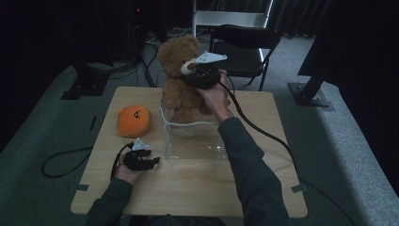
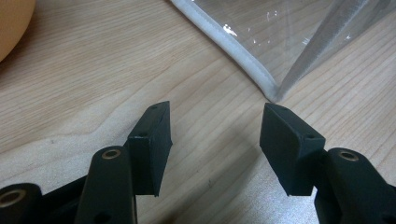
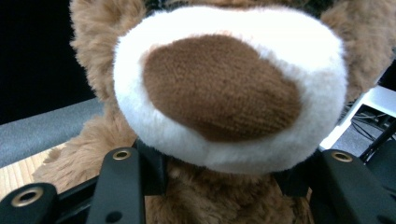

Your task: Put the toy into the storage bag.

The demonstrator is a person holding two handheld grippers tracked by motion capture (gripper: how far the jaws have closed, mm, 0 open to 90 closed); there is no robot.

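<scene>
Brown plush fills my right gripper [image 1: 194, 71]: its jaws are clenched on the teddy bear [image 1: 181, 77] just below the muzzle, holding it upright over the clear bag [image 1: 194, 139] near the tabletop's [image 1: 197, 188] far edge. My left gripper [image 1: 151, 161] rests toward the near-left corner, jaws released around nothing, close to the bag's corner. An orange soft toy [image 1: 134, 120] lies toward the left edge.

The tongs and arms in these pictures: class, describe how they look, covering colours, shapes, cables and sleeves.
Both tongs are black. The left tongs end in two blocky, flat-faced pads on arms with brass-ringed holes. On top of the left tongs and the right tongs sits a pale grey three-cornered plate. A black cable trails from the right one. The person wears dark green long sleeves.
</scene>
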